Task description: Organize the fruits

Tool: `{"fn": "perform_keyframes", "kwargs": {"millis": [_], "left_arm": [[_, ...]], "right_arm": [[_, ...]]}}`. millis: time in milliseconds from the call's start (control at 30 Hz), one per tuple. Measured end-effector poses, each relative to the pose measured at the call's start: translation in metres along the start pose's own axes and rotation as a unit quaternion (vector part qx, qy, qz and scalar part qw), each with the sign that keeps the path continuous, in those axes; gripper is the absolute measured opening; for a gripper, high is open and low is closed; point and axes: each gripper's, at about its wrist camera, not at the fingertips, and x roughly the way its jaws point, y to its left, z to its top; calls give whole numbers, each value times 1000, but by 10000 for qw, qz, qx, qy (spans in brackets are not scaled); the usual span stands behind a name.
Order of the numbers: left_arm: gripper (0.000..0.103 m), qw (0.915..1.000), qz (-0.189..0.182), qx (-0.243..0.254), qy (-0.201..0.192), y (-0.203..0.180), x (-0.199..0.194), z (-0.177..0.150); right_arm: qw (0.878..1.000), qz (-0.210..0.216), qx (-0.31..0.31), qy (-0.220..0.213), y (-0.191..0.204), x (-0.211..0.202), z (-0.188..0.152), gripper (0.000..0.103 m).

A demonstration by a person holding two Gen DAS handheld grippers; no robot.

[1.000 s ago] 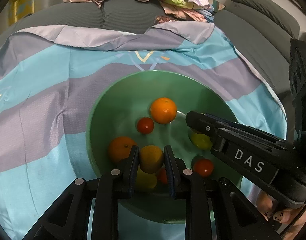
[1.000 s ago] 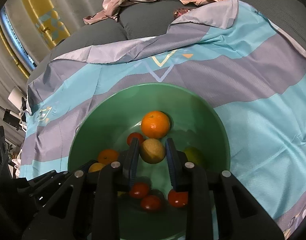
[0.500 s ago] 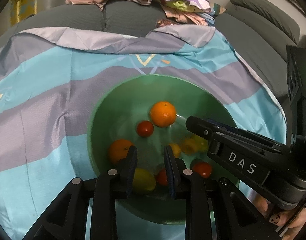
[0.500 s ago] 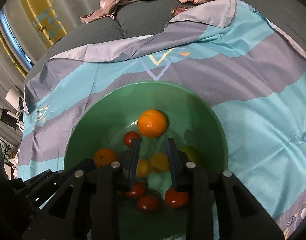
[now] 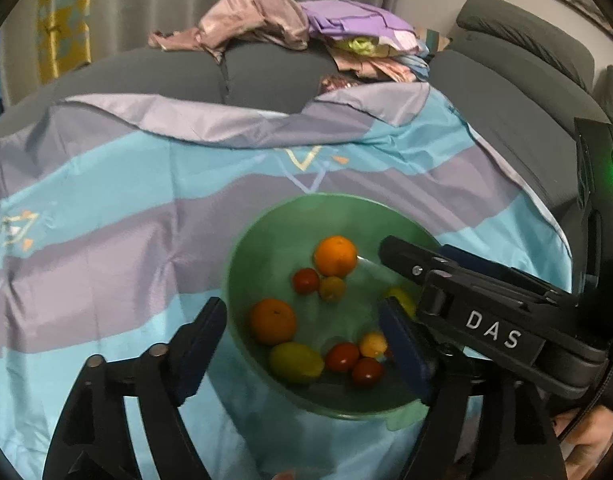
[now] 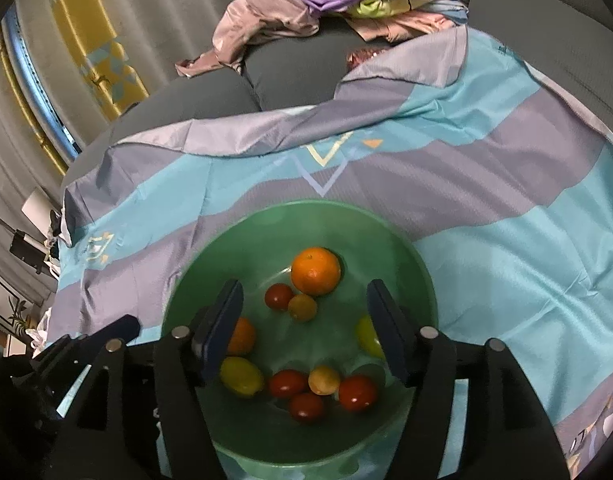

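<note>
A green bowl sits on a striped blue and purple cloth and holds several fruits: two oranges, red tomatoes, small yellow fruits and a yellow-green lemon. My left gripper is open and empty, above the bowl's near left side. My right gripper is open and empty over the bowl; its black body shows in the left wrist view.
The cloth covers a grey sofa. A pile of clothes lies on the sofa back. A curtain with yellow pattern hangs at the left.
Both grippers were shut on small yellow fruits a second ago. They let them go into the bowl, opened wide and pulled back and up.
</note>
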Motion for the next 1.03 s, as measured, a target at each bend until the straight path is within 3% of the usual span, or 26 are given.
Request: {"fn": "perform_keyframes", "kwargs": {"millis": [233,1033], "left_arm": [[79,9996,282,86,-24,2,-4,-5],[79,9999,109,-104,-6,13,-9,-11]], "right_arm": [[9999,-136,38,-51,-3,-4,0,67],[9996,-295,52,-20,-7,-6,0,67]]}}
